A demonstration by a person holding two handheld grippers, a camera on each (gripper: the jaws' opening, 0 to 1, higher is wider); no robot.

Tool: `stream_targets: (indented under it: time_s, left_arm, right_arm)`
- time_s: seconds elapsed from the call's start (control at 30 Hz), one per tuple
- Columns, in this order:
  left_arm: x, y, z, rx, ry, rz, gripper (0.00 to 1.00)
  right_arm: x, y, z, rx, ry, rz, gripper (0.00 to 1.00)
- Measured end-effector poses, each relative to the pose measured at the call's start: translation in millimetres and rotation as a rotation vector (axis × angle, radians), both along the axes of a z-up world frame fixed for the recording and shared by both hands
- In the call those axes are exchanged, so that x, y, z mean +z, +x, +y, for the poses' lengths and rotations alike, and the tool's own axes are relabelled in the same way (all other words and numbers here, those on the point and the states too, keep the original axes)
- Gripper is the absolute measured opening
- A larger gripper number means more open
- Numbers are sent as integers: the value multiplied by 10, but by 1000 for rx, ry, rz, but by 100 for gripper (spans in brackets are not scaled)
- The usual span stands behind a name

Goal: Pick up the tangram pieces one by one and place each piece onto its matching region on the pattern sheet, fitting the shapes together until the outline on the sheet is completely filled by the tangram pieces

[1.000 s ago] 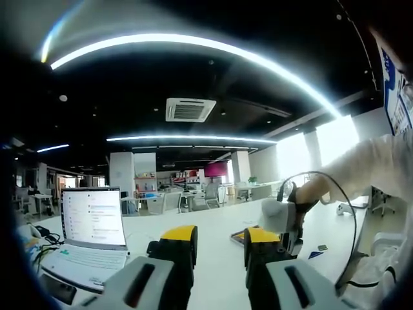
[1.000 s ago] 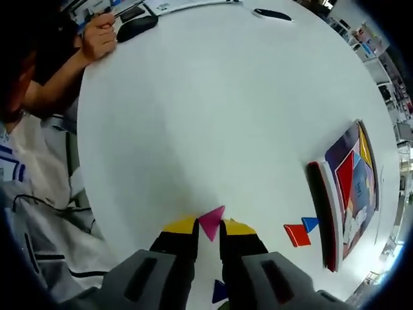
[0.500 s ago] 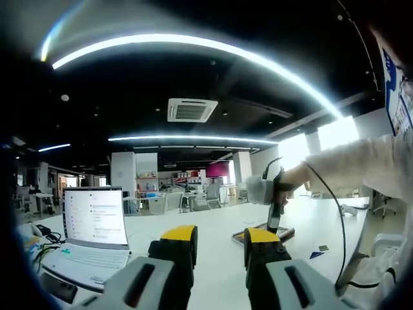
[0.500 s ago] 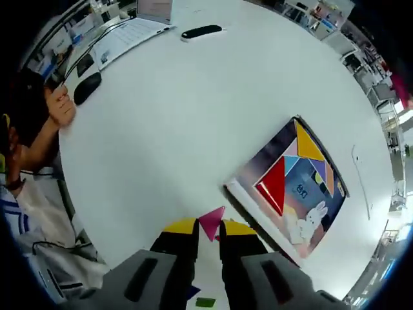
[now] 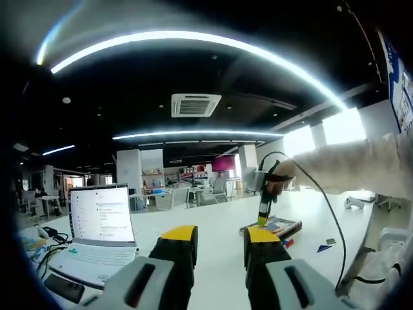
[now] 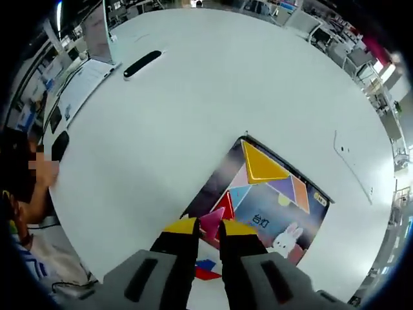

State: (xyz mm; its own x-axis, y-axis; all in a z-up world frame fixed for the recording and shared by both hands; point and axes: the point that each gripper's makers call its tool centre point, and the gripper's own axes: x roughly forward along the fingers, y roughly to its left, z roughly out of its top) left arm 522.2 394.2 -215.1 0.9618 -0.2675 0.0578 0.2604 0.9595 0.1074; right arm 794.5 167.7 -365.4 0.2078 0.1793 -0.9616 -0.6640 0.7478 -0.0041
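My right gripper (image 6: 208,227) had its jaws clamped on a pink triangle piece (image 6: 211,223), held above the near edge of the pattern sheet (image 6: 303,223). The sheet lay on the white tabletop (image 6: 193,110) and already carried a yellow triangle (image 6: 261,166) and a red triangle (image 6: 226,205), with what looked like a pale blue piece (image 6: 240,194) between them, though the fisheye made that hard to judge. Loose blue and red pieces (image 6: 205,269) lay on the tabletop just beside the sheet's near edge, partly hidden by my jaws. Toward the far left edge of the tabletop sat an open laptop (image 6: 87,61) and a dark flat bar-shaped object (image 6: 142,63).

My left gripper (image 5: 219,236) hung with its jaws apart and nothing between them. Past them I saw the laptop (image 5: 103,232), the sheet (image 5: 274,227) and, over it, the right gripper (image 5: 264,213) in a sleeved hand (image 5: 281,181).
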Motion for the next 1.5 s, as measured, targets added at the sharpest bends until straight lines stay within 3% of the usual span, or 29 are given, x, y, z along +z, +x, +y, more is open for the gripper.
stream_targets:
  time_s: [0.33, 0.5, 0.83, 1.1, 1.2, 1.3, 1.5]
  left_arm:
    - [15, -27, -13, -5, -4, -8, 30]
    - [17, -35, -31, -10, -2, -10, 30]
    - [52, -63, -41, -17, -6, -18, 30]
    - [44, -63, -9, -12, -9, -16, 30]
    - [51, -69, 4, -10, -12, -18, 30]
    - [50, -66, 8, -10, -12, -18, 30]
    - [52, -61, 5, -10, -12, -18, 30]
  right_arm:
    - [-173, 329, -18, -10, -36, -9, 14]
    - [-210, 454, -110, -57, -29, -18, 14]
    - [-287, 449, -92, -129, 15, 10, 15]
    - [-347, 315, -60, -175, 10, 41, 15]
    - [-354, 119, -80, -211, 14, 43, 15]
    - [-361, 74, -87, -221, 14, 43, 15]
    - [-366, 153, -111, -247, -1, 36, 15]
